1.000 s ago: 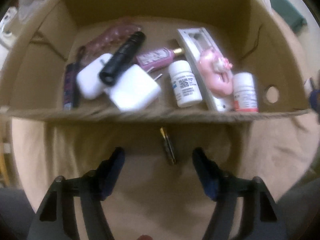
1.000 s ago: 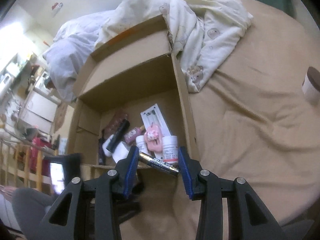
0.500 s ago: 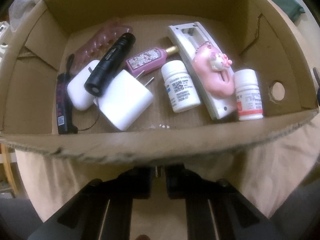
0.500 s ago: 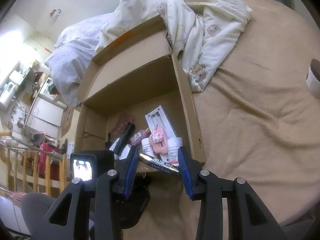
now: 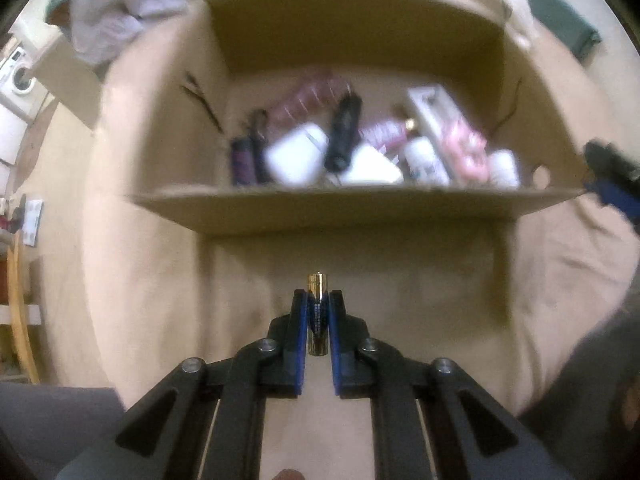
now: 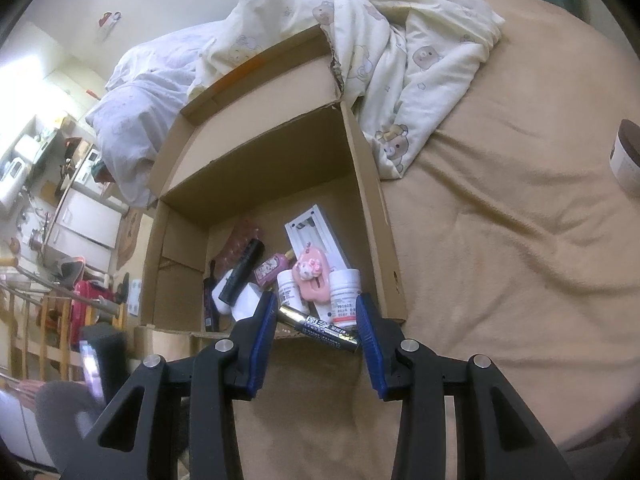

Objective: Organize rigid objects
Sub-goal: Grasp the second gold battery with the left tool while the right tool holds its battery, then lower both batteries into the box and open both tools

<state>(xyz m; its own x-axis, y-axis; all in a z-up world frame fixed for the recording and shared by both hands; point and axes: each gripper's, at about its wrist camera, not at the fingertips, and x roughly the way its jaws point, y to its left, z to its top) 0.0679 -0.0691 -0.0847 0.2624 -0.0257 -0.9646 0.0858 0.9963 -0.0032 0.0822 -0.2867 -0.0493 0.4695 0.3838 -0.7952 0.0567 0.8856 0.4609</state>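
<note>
Before box (image 5: 360, 212), left hand-held gripper (image 5: 319, 312) down-tilted, clamping battery (image 5: 318, 286)

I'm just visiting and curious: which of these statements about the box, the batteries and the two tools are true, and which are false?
1. The left tool grips a small battery. True.
2. The right tool is empty. False: a long battery lies crosswise between its pads.
3. The cardboard box sits on a tan bed cover. True.
4. The box is empty. False: it holds white bottles, a pink charm and a black flashlight, among others.
</note>
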